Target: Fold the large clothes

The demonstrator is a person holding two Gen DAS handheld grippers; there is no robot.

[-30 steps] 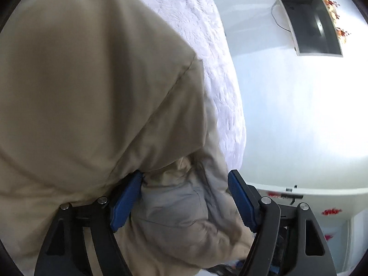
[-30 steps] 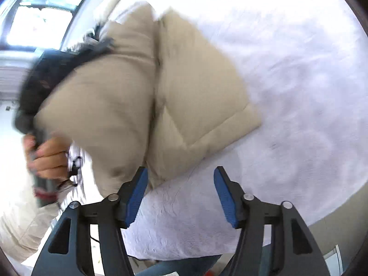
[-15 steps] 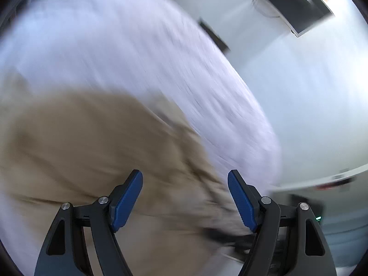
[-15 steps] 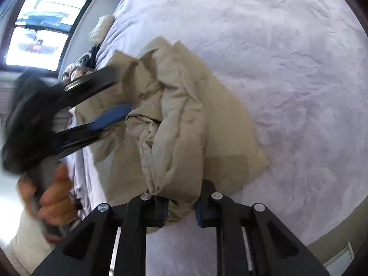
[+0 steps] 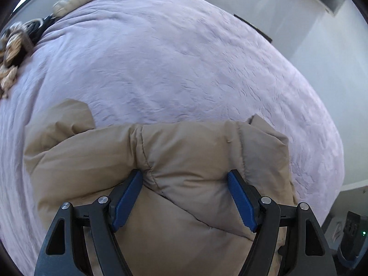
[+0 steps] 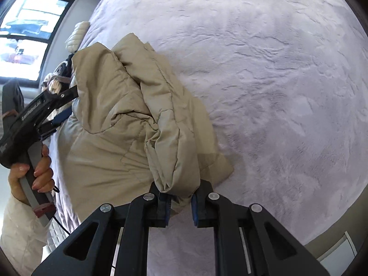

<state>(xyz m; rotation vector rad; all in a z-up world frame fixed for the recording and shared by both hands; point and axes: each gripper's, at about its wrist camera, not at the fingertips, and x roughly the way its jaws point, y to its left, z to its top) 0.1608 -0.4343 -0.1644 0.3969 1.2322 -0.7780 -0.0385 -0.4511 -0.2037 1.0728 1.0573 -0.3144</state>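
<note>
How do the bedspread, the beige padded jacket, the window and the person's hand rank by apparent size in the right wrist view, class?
1. Bedspread, largest.
2. Beige padded jacket.
3. Window.
4. Person's hand, smallest.
The window is far away and cut by the frame edge, so only its apparent size counts.

Left wrist view: steeply downward, close above the beige jacket (image 5: 184, 161) on the bed (image 5: 184, 57). Right wrist view: downward at a slant, close to the jacket's bunched edge. Shared: jacket, bed cover, clothes pile (image 5: 13, 46) by the window (image 6: 25, 34).
</note>
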